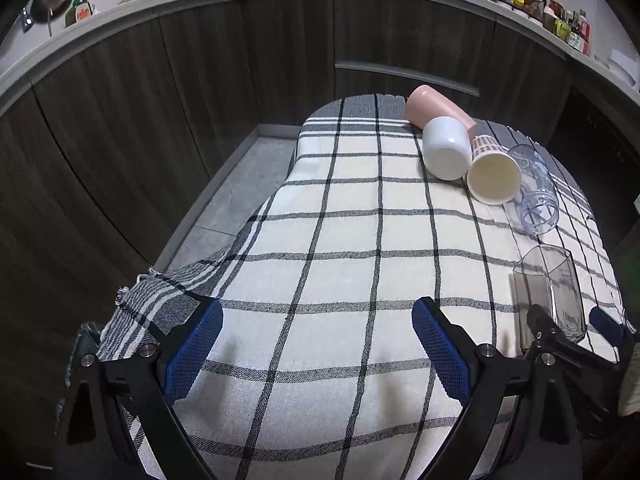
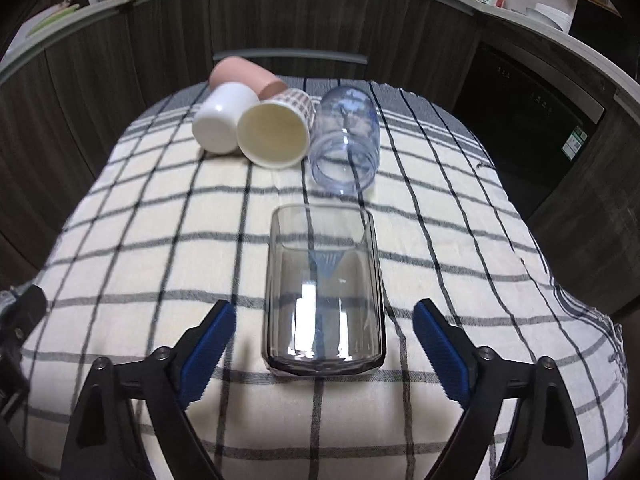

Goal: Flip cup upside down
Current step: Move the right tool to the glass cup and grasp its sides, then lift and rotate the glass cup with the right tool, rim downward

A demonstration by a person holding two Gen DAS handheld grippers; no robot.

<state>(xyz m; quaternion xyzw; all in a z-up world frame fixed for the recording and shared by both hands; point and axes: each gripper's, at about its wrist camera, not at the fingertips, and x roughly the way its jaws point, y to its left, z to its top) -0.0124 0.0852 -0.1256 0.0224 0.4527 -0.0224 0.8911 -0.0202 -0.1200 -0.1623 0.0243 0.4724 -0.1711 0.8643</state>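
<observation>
A grey-tinted square glass cup stands on the checked cloth, its thick base down and its mouth up. My right gripper is open, its blue pads on either side of the glass and clear of it. The glass also shows in the left wrist view at the right, with the right gripper around it. My left gripper is open and empty over bare cloth, left of the glass.
Four cups lie on their sides at the far end of the cloth: pink, white, cream with a checked pattern and clear bluish plastic. Dark cabinets stand behind. The cloth drops off at the left edge.
</observation>
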